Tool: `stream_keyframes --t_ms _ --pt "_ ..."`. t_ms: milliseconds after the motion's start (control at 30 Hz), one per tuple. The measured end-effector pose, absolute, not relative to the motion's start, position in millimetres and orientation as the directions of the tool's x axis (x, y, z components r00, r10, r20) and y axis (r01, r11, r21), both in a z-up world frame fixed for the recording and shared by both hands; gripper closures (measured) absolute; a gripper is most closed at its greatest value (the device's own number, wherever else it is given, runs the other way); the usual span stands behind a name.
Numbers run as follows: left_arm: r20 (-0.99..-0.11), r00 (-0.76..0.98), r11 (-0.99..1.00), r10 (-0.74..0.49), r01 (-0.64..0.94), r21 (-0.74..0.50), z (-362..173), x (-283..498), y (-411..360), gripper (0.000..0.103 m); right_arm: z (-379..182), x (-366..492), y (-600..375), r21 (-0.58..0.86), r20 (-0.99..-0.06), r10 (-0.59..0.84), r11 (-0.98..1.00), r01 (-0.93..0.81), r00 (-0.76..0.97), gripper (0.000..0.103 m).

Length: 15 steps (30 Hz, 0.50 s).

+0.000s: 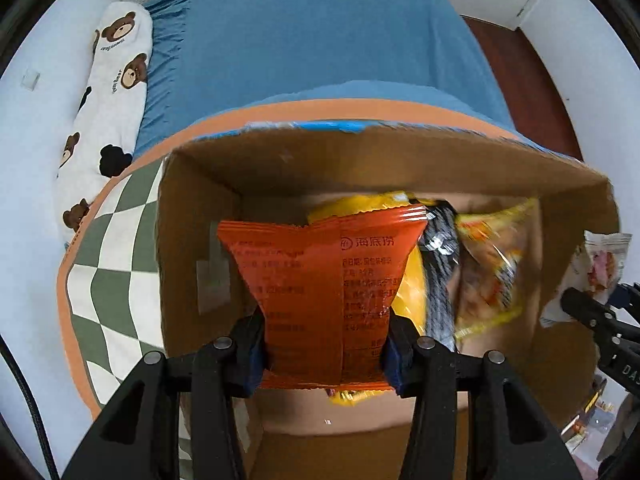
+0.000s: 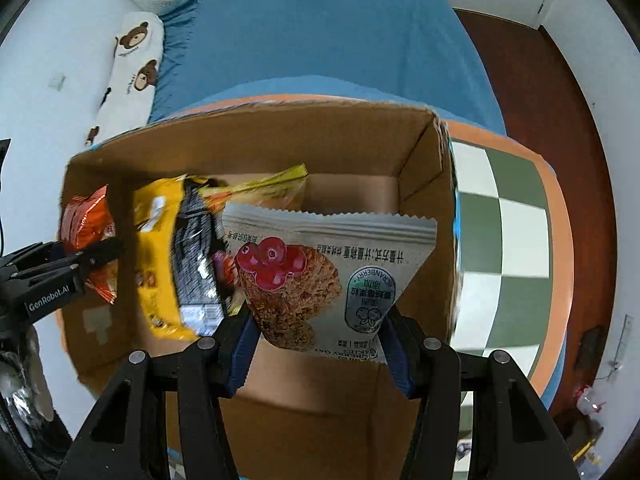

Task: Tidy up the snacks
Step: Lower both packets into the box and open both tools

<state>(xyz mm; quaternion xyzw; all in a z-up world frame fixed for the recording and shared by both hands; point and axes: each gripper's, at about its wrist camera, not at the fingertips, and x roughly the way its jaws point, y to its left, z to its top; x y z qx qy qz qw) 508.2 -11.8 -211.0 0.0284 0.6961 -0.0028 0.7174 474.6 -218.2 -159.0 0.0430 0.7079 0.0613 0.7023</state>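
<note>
Checkered mat, cardboard box (image 1: 192,240), left jaws pinching orange packet (image 1: 320,280), right jaws pinching cranberry packet (image 2: 320,280)

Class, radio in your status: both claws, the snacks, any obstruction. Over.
Left claw shut on orange foil packet. Right claw shut on grey cranberry-oat packet. Both over open cardboard box. Nothing blocking.
</note>
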Motion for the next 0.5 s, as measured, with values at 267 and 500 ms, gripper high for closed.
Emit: stream_keyframes --t_ms 267,500 --pt "-0.999 0.036 1.000 -0.014 -0.006 -0.015 -227 521 -3 0.025 -172 490 -217 0.169 -0.985 0.170 0.985 -0.020 0.019 0.011" --pt "-0.996 0.084 0.999 -0.041 -0.017 -0.042 -216 511 -1 0.024 -165 478 -219 0.171 -0.984 0.170 0.985 0.004 0.058 0.009"
